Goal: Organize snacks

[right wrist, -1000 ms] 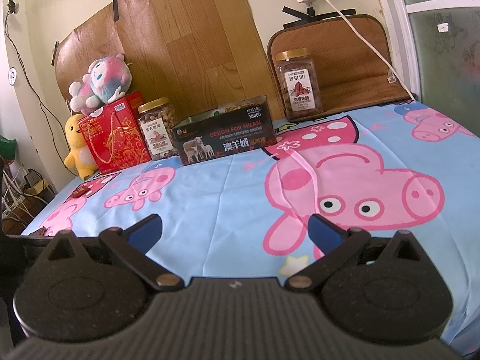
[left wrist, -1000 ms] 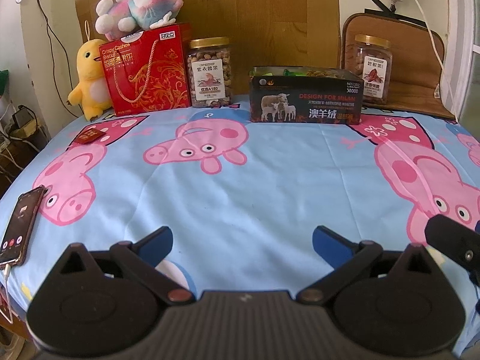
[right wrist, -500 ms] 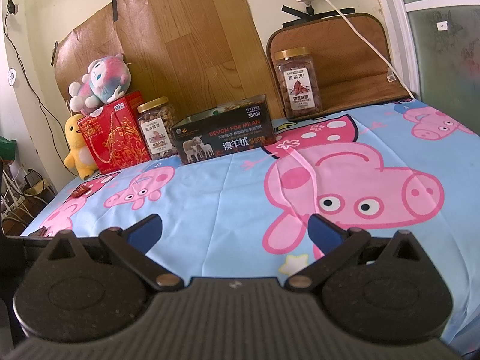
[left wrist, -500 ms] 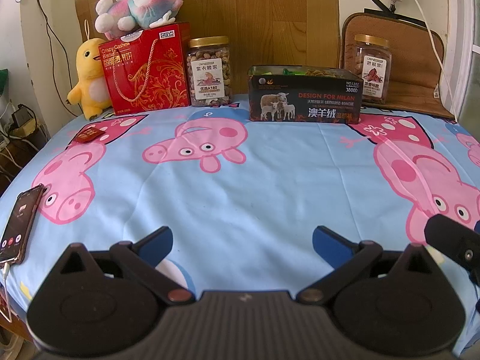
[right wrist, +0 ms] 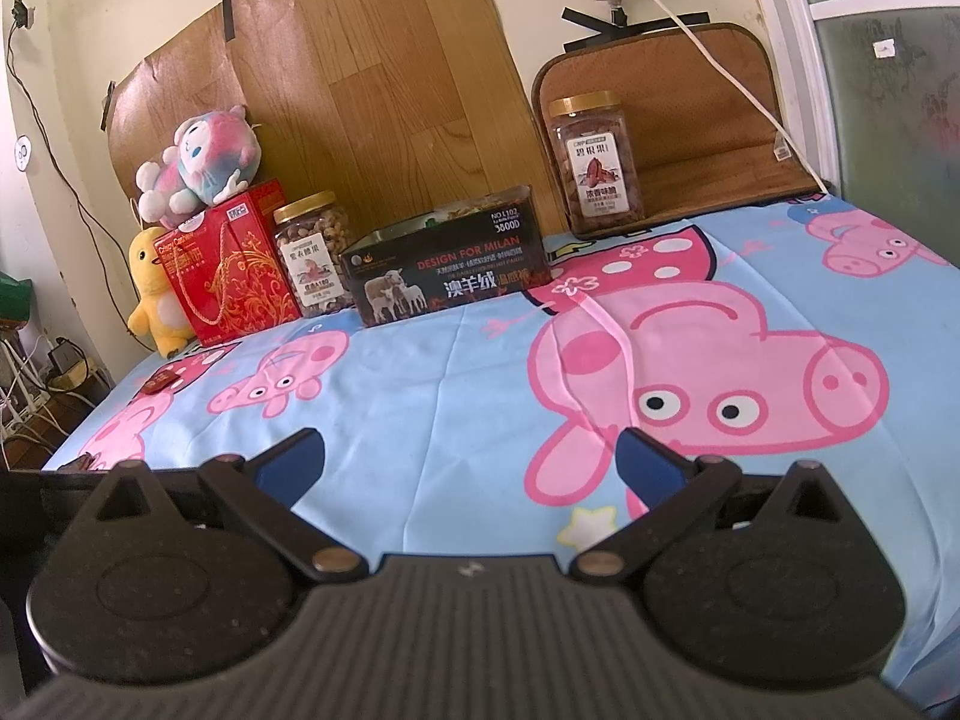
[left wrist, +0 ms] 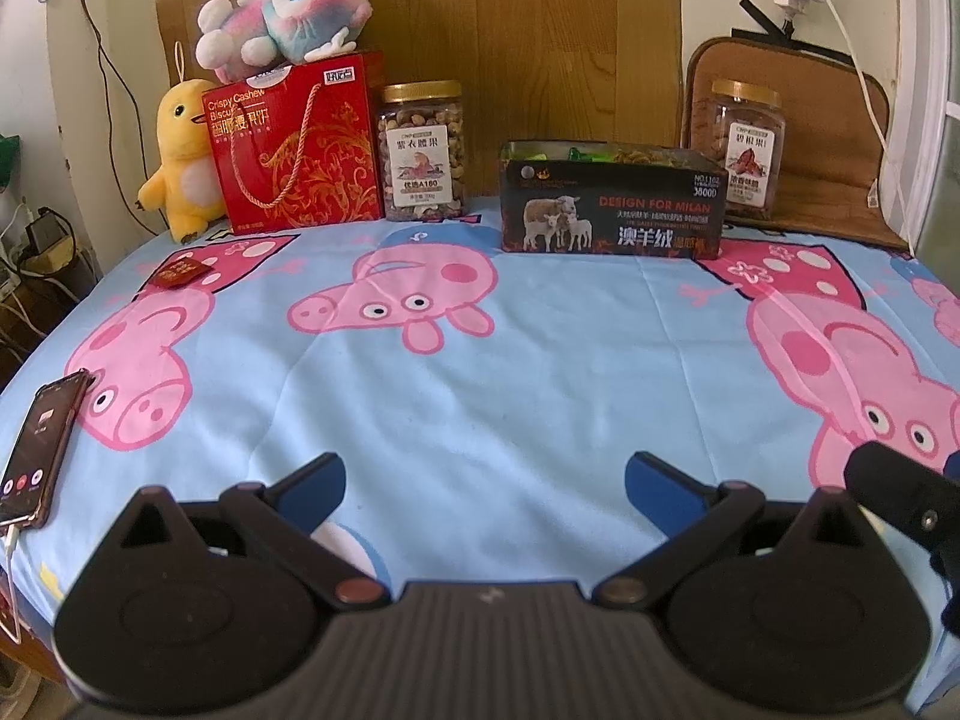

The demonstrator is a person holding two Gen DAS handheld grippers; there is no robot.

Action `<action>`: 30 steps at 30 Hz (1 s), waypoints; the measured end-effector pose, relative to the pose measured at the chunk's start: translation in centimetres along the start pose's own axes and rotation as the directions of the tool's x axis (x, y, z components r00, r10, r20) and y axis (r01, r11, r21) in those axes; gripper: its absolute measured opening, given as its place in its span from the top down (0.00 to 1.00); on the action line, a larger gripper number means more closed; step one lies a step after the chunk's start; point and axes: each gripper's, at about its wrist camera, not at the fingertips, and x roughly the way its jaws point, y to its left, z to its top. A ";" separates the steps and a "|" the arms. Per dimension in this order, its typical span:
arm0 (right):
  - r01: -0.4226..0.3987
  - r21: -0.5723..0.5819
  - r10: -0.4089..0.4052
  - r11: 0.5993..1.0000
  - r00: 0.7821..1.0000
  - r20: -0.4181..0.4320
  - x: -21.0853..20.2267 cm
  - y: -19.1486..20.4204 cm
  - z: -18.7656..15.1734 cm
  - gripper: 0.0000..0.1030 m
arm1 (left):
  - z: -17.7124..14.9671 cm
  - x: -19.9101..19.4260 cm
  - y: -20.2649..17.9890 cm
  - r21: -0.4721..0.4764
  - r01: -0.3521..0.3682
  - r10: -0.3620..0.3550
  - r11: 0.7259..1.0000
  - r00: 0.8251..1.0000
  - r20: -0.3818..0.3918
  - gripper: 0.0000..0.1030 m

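Note:
A black open-topped box (left wrist: 612,204) with snacks inside stands at the back of the table; it also shows in the right wrist view (right wrist: 447,267). A jar of nuts (left wrist: 423,150) stands left of it, beside a red biscuit box (left wrist: 294,144). A second jar (left wrist: 744,147) stands at the back right, also in the right wrist view (right wrist: 597,162). A small red packet (left wrist: 179,273) lies at the left. My left gripper (left wrist: 483,477) is open and empty above the near edge. My right gripper (right wrist: 471,459) is open and empty, also near the front.
A phone (left wrist: 36,450) lies at the table's left front edge. A yellow plush duck (left wrist: 180,162) and a pink-blue plush (left wrist: 282,0) sit at the back left. A brown mat (right wrist: 672,120) leans on the wall behind the right jar. A white cable (right wrist: 708,54) hangs there.
Both views have shifted very slightly; the far objects sit a little lower in the left wrist view. Both grippers stay open and empty.

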 end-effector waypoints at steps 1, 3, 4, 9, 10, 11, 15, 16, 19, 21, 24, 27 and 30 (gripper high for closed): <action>0.000 -0.001 0.000 1.000 1.000 0.002 0.0 0.0 0.0 0.00 | 0.1 -0.1 0.0 -0.003 0.002 -0.002 1.000 1.000 0.002 0.00; 0.001 -0.001 -0.001 1.000 1.000 0.005 0.0 0.0 0.0 0.00 | 0.1 -0.2 0.1 -0.007 0.009 -0.009 1.000 1.000 0.004 0.00; 0.001 -0.001 -0.001 1.000 1.000 0.006 -0.1 0.0 0.0 0.00 | 0.1 -0.2 0.1 -0.008 0.012 -0.012 1.000 1.000 0.006 0.00; 0.001 -0.004 0.000 1.000 1.000 0.008 -0.1 0.0 0.1 0.00 | 0.1 -0.4 0.0 -0.003 0.015 -0.015 1.000 1.000 0.017 0.00; 0.000 -0.006 0.000 1.000 1.000 0.008 -0.1 0.1 0.1 0.00 | 0.2 -0.5 0.0 -0.003 0.016 -0.016 1.000 1.000 0.020 0.00; 0.000 -0.007 0.000 1.000 1.000 0.009 -0.1 0.1 0.1 0.00 | 0.2 -0.5 0.1 -0.004 0.016 -0.016 1.000 1.000 0.024 0.00; 0.000 -0.007 0.000 1.000 1.000 0.009 -0.1 0.1 0.2 0.00 | 0.2 -0.6 0.1 -0.001 0.004 -0.004 1.000 0.999 0.037 0.00; 0.000 -0.006 0.000 1.000 1.000 0.010 -0.2 0.1 0.2 0.00 | 0.2 -0.6 0.1 -0.002 0.005 -0.005 1.000 0.999 0.036 0.00; 0.000 -0.007 0.000 1.000 1.000 0.011 -0.2 0.1 0.1 0.00 | 0.1 -0.6 0.0 0.000 0.004 -0.004 1.000 0.999 0.037 0.00; 0.000 -0.007 0.000 1.000 1.000 0.011 -0.2 0.1 0.1 0.00 | 0.1 -0.6 0.0 0.001 0.001 -0.001 1.000 0.999 0.039 0.00; 0.000 -0.006 0.000 1.000 1.000 0.009 -0.2 0.1 0.1 0.00 | 0.1 -0.5 0.0 0.003 -0.003 0.003 1.000 0.999 0.040 0.00; -0.001 -0.005 0.001 1.000 1.000 0.008 -0.2 0.1 0.2 0.00 | 0.0 -0.6 0.0 0.003 -0.003 0.003 1.000 0.999 0.039 0.00; -0.001 -0.004 0.001 1.000 1.000 0.007 -0.1 0.1 0.2 0.00 | 0.0 -0.5 0.0 0.003 -0.001 0.001 1.000 0.999 0.038 0.00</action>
